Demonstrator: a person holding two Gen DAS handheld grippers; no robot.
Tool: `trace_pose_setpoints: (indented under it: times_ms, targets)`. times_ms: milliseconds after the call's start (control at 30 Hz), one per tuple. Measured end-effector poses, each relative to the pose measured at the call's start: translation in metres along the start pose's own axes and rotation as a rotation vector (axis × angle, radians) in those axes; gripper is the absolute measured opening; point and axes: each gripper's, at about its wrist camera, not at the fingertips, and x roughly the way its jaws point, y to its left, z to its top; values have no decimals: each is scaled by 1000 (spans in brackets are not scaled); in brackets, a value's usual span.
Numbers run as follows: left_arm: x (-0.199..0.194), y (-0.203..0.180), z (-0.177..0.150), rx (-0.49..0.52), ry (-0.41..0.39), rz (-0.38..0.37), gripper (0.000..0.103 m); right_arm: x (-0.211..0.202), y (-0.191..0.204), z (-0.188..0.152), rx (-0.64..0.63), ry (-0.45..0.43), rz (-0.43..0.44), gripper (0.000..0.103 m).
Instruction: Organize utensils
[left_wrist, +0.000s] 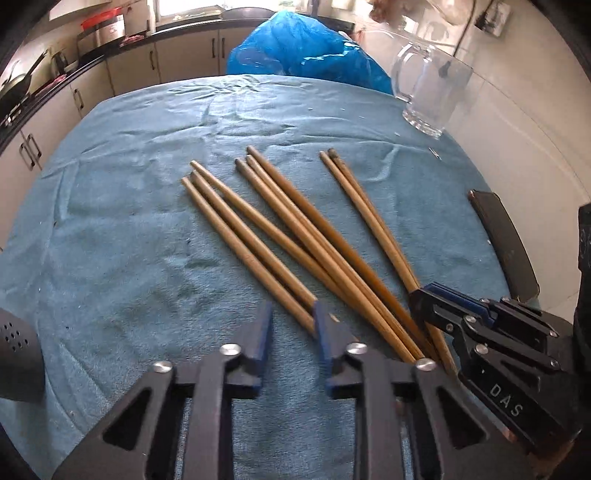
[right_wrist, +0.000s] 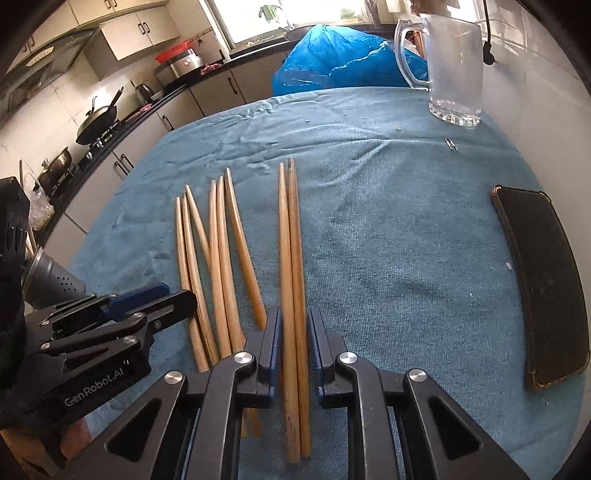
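Observation:
Several wooden chopsticks (left_wrist: 280, 236) lie on the blue cloth (left_wrist: 129, 221). A separate pair of chopsticks (right_wrist: 292, 258) lies to their right, also seen in the left wrist view (left_wrist: 364, 214). My right gripper (right_wrist: 293, 325) has its jaws closed around this pair near its thick end. It also shows in the left wrist view (left_wrist: 443, 306). My left gripper (left_wrist: 293, 321) is open, with the ends of the leftmost chopsticks between its fingers, not gripped. It shows at the left of the right wrist view (right_wrist: 155, 295). A clear glass mug (right_wrist: 452, 66) stands empty at the far right.
A black phone (right_wrist: 543, 288) lies on the cloth at the right. A blue plastic bag (right_wrist: 343, 59) sits behind the table. A grey perforated object (right_wrist: 55, 284) is at the left edge. Kitchen counters and a white wall surround the table.

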Motion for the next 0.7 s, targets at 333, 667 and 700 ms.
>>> trace_pose_setpoints:
  times_ms: [333,667,700]
  targets:
    - [-7,13,-18,48,23,65,0,-19,-26,-9,133,-6,-76,15]
    - [-11,18,-17,-24,38,-64,16,-46,-36,-36,198,-21,-180,29]
    - [-10,14,-15,-22,40,-63,26,-48,-36,-38,203,-22,-168,29]
